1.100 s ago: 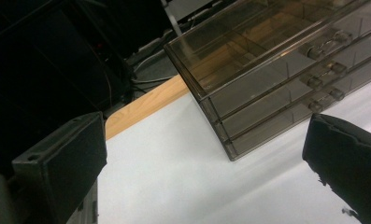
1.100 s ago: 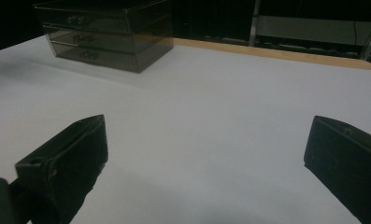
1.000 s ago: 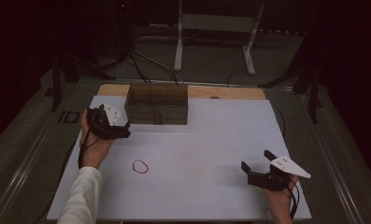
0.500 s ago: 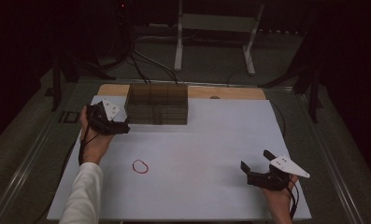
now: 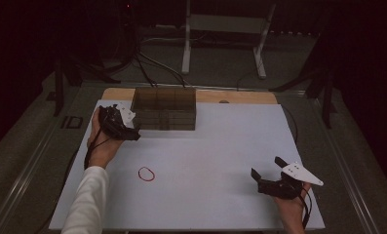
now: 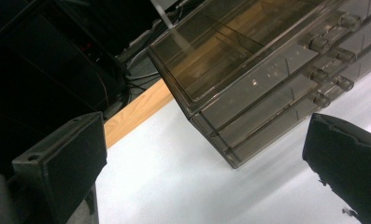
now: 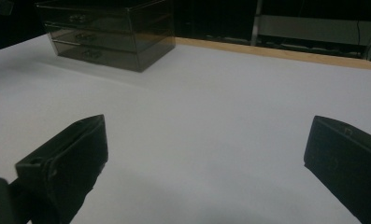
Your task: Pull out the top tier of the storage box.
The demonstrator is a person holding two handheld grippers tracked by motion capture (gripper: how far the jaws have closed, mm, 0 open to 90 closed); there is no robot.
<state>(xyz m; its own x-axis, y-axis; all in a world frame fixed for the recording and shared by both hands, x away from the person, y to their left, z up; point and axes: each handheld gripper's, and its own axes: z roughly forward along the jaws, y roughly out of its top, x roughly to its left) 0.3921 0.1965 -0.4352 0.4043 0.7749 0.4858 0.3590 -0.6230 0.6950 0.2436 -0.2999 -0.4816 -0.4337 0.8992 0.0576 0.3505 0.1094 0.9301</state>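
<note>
High view: the left gripper [image 5: 125, 124] hangs just beside the left end of the smoky clear drawer box [image 5: 165, 108], which stands at about 11 o'clock on the white surface [image 5: 220, 146], close to its far edge. From the left gripper view, the fingers [image 6: 64, 161] stand wide apart with nothing between them, and the box's near corner lies ahead in the gap, not touched; 3 stacked drawer fronts with small knobs [image 6: 330, 44] run off toward 2 o'clock. Behind the box a strip of bare wood [image 5: 240, 96] shows along the far edge, and dark cables [image 6: 141, 65] lie on the floor past it.

A red rubber band [image 5: 146, 173] lies flat at about 7 o'clock, well apart from the box and from both grippers. The right gripper [image 5: 269, 178] sits low near 4 o'clock, its fingers also spread, holding nothing, open white surface ahead of it. Nothing lies between either gripper and the box.
</note>
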